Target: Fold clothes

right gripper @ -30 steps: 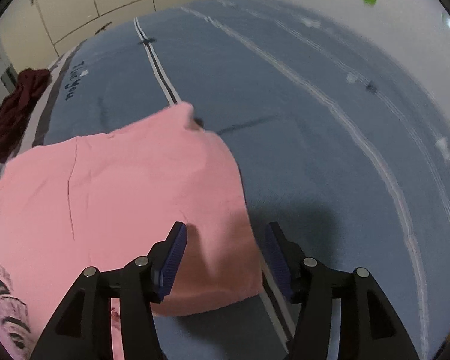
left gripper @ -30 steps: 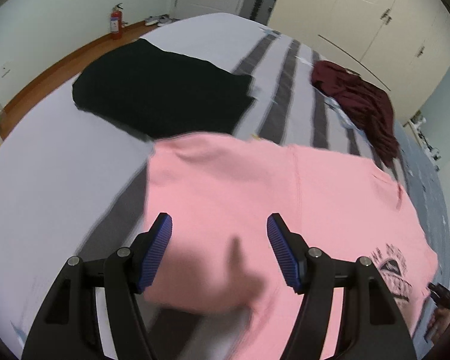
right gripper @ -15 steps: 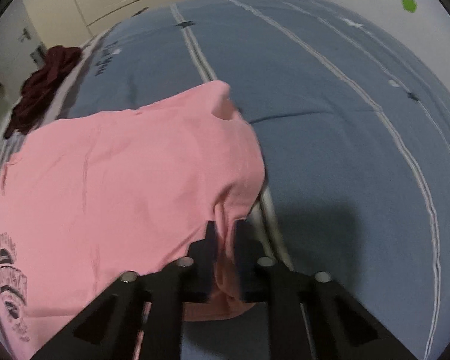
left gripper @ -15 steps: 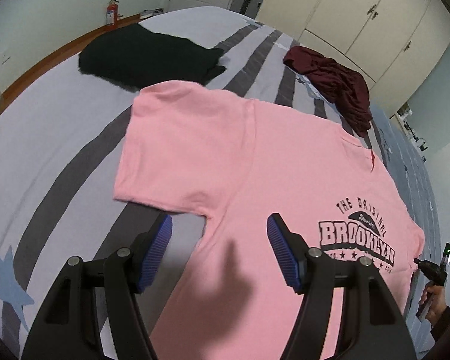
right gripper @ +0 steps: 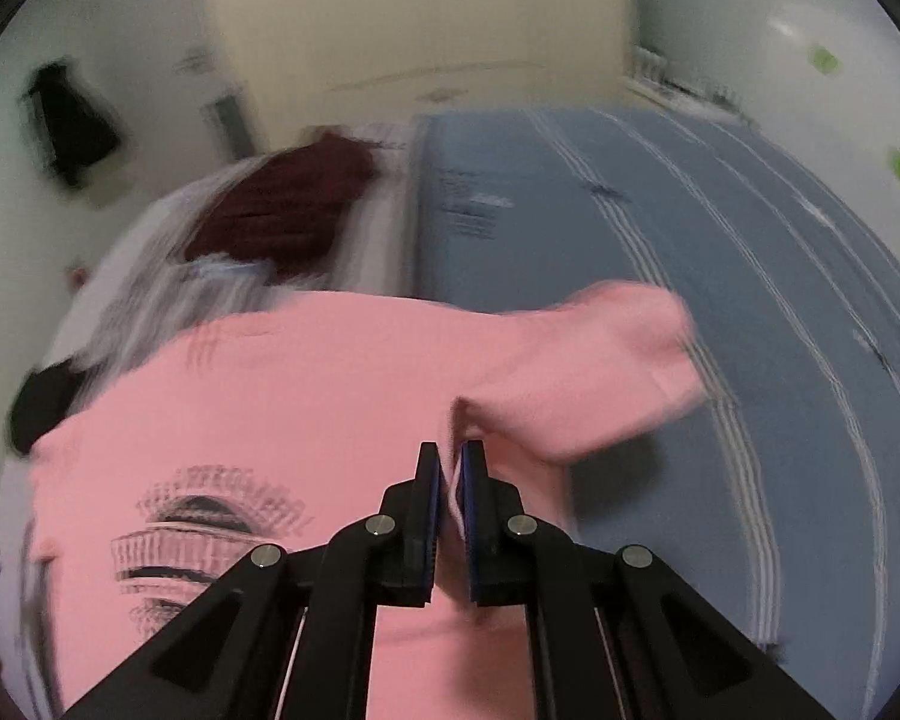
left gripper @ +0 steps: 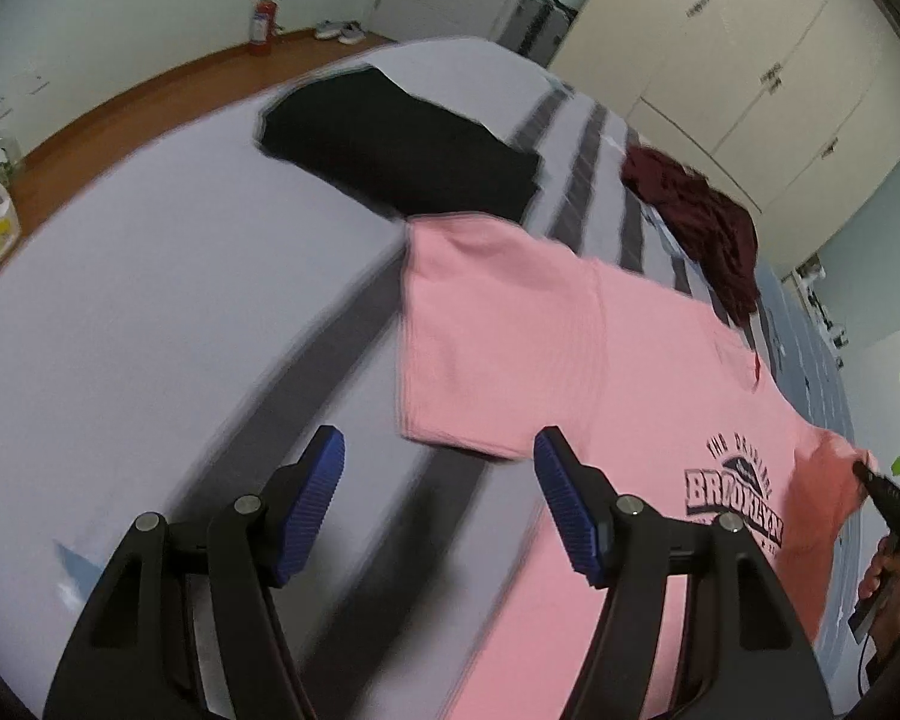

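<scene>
Right now the pink T-shirt (left gripper: 570, 354) lies spread print-up across the bed (left gripper: 150, 300), one sleeve on the grey-striped sheet, the other toward the blue side. At that blue side the right claw (right gripper: 450, 468) is clamped on a fold of the shirt's pink fabric — its blue pads pressed together with cloth pinched between them, the sleeve bunched up just beyond. Meanwhile the left claw (left gripper: 438, 504) hovers with its fingers apart and nothing between them, above the striped sheet just beside the near sleeve. Farther up the bed sit a folded black garment (left gripper: 402, 150) and a crumpled maroon garment (left gripper: 702, 222) — both well apart from the claws.
</scene>
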The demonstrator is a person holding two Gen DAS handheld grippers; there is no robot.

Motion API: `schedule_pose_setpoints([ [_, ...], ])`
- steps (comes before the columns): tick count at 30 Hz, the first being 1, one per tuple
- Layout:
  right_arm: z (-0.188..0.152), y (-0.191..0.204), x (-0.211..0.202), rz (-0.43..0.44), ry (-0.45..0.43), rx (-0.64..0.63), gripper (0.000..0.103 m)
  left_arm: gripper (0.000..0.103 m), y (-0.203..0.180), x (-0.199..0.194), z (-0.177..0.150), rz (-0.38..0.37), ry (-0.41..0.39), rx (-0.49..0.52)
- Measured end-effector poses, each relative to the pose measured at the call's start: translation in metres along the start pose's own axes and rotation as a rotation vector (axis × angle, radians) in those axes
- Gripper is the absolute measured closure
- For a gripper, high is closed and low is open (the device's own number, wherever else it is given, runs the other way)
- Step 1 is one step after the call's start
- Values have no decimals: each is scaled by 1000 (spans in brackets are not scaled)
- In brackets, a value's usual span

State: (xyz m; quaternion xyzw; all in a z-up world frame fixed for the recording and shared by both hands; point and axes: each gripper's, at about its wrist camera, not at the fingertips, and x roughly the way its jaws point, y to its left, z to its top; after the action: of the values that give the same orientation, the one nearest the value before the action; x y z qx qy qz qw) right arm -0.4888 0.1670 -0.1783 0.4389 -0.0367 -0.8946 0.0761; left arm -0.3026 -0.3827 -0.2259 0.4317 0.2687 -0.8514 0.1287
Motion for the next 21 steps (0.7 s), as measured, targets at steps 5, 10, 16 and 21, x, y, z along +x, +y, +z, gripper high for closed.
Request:
schedule_pose_setpoints([
  [5,5,182,26,235,35,-77,97,40,56,-30,24,26,-64,-51],
  [10,-12,340,62,419,200,-184,88,40,93,-44,30,57,-83,-63],
  [16,-37,350,39,573,191,-238,60,40,102,-35,20,37,-51,-71],
  [21,-50,251,44,368,161,-213,54,40,63,-9,20,-44,-21,-18],
])
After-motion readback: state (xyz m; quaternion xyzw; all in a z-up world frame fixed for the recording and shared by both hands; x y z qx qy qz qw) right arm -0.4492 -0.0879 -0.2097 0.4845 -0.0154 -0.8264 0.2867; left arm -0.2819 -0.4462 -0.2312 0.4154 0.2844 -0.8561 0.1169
